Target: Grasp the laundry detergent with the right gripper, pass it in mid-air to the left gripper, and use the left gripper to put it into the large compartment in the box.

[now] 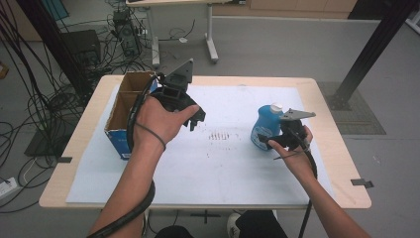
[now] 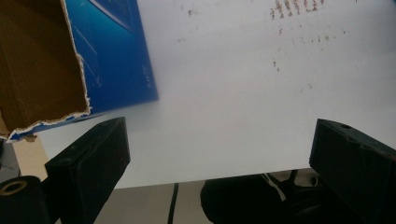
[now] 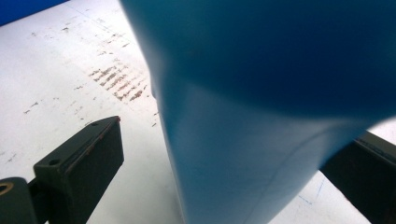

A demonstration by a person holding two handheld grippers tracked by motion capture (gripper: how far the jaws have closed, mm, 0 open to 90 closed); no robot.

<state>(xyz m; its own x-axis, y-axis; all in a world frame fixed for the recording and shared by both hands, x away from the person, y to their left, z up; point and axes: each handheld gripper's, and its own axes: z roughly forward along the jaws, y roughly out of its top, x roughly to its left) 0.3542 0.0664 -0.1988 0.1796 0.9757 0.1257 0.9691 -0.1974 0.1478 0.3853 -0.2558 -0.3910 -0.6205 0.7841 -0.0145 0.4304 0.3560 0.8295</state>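
Bottle: a blue bottle [image 1: 264, 126] with a white cap is seen standing upright on the white sheet [image 1: 228, 168], at about three o'clock from the table's middle, well apart from the box.
Right gripper: the right gripper [image 1: 277, 141] is brought in at the bottle's base from the four o'clock side; in the right gripper view the blue body [image 3: 261, 116] is seen between the two black jaws, which are spread wide, the left pad clearly apart from the plastic and the far one mostly hidden.
Left gripper: the left gripper [image 1: 197, 118] is held above the sheet at roughly ten o'clock, just beside the box; its jaws are spread wide with nothing between them, and bare sheet [image 2: 219, 107] is seen through the gap.
Box: an open cardboard box [image 1: 124, 111], blue outside and raw brown inside, is set at nine o'clock; a torn, ragged flap edge [image 2: 56, 79] is shown up close.
Progress: judged early, with the bottle straddled but not yet clamped or lifted. The squeeze, and possibly a carry to the box, are judged to be left.
Materials: smooth, slightly glossy curved plastic on the bottle; fibrous corrugated card; a matt sheet marked with brownish scuffs [image 1: 219, 135] at the middle; pale wood table edge [image 1: 79, 148].
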